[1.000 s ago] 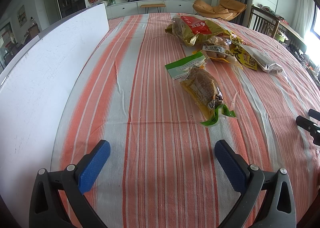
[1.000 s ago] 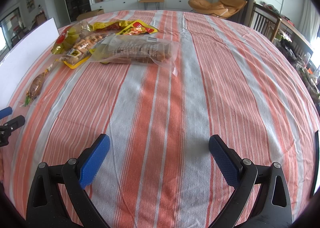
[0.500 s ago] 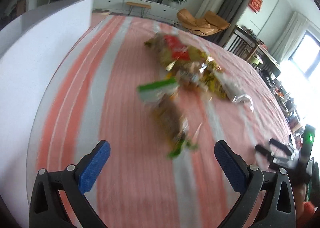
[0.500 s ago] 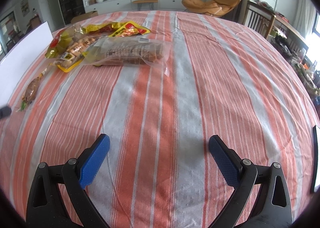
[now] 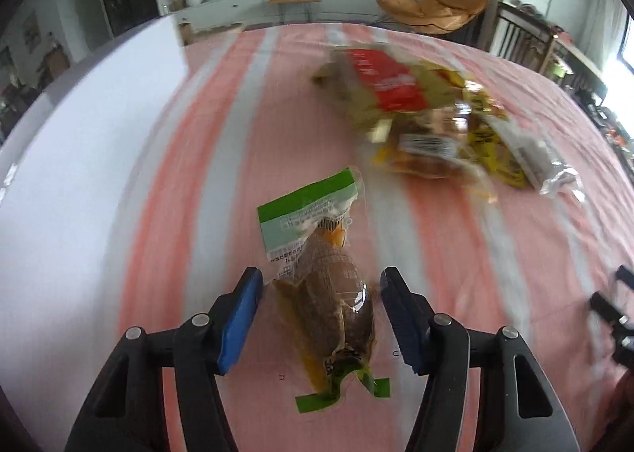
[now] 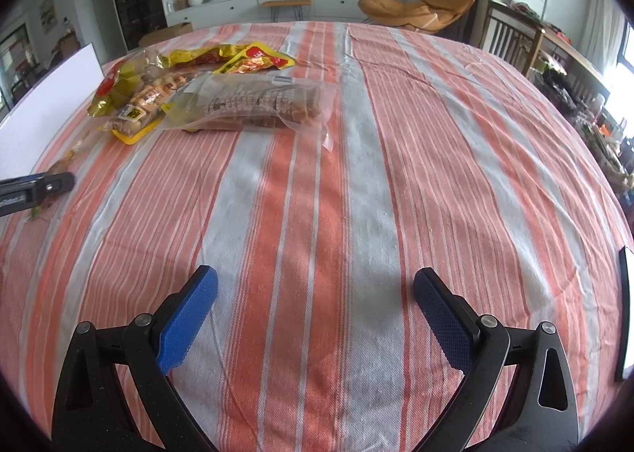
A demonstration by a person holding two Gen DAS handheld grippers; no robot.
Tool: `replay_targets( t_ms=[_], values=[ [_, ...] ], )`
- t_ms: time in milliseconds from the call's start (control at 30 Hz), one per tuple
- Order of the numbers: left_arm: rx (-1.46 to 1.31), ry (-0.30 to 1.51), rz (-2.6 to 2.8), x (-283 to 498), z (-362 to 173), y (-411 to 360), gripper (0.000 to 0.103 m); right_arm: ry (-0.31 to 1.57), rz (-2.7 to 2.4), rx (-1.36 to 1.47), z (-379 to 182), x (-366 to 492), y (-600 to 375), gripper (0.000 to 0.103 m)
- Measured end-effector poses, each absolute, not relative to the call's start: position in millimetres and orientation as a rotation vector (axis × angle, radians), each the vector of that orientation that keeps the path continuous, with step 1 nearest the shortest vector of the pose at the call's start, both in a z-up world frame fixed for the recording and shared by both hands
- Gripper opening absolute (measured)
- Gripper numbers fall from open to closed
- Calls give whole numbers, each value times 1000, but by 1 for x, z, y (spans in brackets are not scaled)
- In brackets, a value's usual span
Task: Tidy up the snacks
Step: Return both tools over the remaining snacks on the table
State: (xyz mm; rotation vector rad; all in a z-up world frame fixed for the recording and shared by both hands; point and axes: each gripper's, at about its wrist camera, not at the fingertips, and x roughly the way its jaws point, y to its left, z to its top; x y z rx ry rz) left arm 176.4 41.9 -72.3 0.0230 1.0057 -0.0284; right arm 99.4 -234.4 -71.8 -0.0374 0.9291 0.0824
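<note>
Item: white board (image 5: 79, 174), far left, edging the striped cloth (image 5: 237, 115). My left gripper (image 5: 321, 289): jaws just closing, green-labelled snack pack (image 5: 329, 301) between them, pads not yet touching. Beyond, right: heaped snack bags (image 5: 428, 123). My right gripper (image 6: 315, 293): jaws apart over bare cloth.

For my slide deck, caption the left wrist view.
Left gripper, jaws closing, straddles a green-labelled snack packet on the striped tablecloth.

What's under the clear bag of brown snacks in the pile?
The clear bag overlaps a yellow snack packet, covering its right part. Beneath both lies the striped tablecloth.
</note>
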Motion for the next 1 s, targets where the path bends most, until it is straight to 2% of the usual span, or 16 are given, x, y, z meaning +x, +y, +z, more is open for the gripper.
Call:
replay_targets(
  t_ms=[200,267,333,467,600,1000],
  values=[
    [28,996,-64,173,-75,65,64,930,83,-37,-72,99,-235,100],
    [36,979,-60,172,-77,64,71,929,83,-37,-72,99,-234,100],
    [12,970,-44,171,-80,67,85,930,83,-37,-72,99,-234,100],
    [9,945,-31,167,-84,69,91,930,83,-37,-72,99,-234,100],
    [3,954,-14,170,-87,71,103,930,83,-37,-72,100,-235,100],
    [3,954,-14,171,-87,71,103,930,85,-36,-71,100,-235,100]
  ],
)
